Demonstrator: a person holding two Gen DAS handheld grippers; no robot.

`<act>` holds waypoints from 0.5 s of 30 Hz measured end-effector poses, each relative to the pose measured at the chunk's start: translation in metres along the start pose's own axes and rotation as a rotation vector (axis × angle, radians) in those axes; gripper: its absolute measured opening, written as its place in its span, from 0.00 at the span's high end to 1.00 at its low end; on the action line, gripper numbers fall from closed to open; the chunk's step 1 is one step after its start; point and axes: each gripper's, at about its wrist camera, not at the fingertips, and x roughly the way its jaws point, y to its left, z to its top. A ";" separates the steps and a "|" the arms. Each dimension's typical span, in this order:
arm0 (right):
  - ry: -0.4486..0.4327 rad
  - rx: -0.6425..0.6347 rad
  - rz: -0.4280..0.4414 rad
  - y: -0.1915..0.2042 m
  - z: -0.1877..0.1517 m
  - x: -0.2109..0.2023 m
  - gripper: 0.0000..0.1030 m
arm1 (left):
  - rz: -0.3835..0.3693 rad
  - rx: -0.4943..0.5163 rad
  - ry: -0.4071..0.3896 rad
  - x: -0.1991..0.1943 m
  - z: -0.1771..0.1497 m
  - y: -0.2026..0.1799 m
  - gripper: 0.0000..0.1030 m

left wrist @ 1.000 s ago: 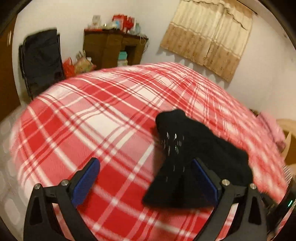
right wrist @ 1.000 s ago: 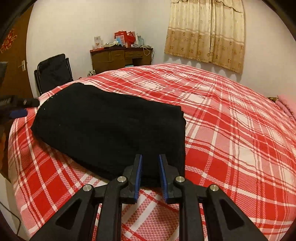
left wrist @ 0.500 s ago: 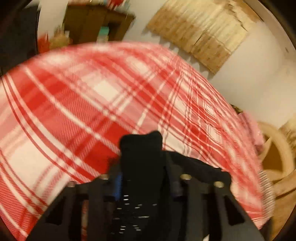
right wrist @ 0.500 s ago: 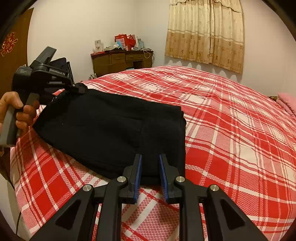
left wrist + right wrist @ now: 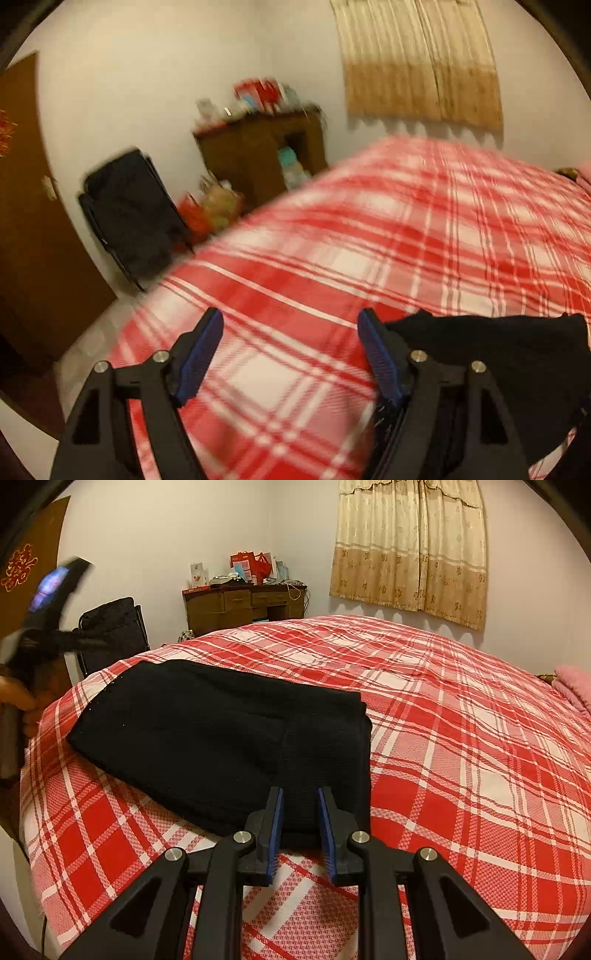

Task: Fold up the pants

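Observation:
The black pants [image 5: 221, 738] lie folded flat on the red plaid bedspread [image 5: 461, 757]. My right gripper [image 5: 300, 792] sits at their near edge with its jaws narrow, and black cloth fills the gap between the blue pads. My left gripper [image 5: 290, 317] is opening, and only bedspread shows between its fingers. The pants [image 5: 498, 350] lie just right of its right finger. In the right wrist view the left gripper [image 5: 55, 587] is a blur, raised off the far left end of the pants in a person's hand [image 5: 18, 701].
The bed's left edge [image 5: 155, 295] drops to the floor. Beyond it stand a black folding chair [image 5: 129, 214] and a cluttered dark wooden desk [image 5: 243, 605]. A curtain [image 5: 410, 542] hangs on the far wall. A pink pillow [image 5: 576, 686] lies at the right.
The left gripper closed on the pants' left end and lifted it, then let go and swung up and left with its jaws apart. The pants lie flat again. The right gripper stayed still.

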 end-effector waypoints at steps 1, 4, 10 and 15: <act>-0.001 0.000 -0.001 0.000 0.000 0.000 0.80 | -0.023 -0.008 -0.011 -0.009 -0.004 0.001 0.25; 0.002 -0.003 -0.004 0.001 0.000 0.000 0.80 | -0.096 -0.002 0.004 -0.029 -0.023 -0.008 0.25; 0.012 -0.013 -0.014 0.002 0.001 -0.001 0.79 | -0.061 -0.031 0.163 0.008 -0.081 -0.031 0.13; 0.044 -0.058 0.035 0.010 0.004 0.000 0.51 | -0.065 -0.126 0.248 0.005 -0.075 -0.013 0.03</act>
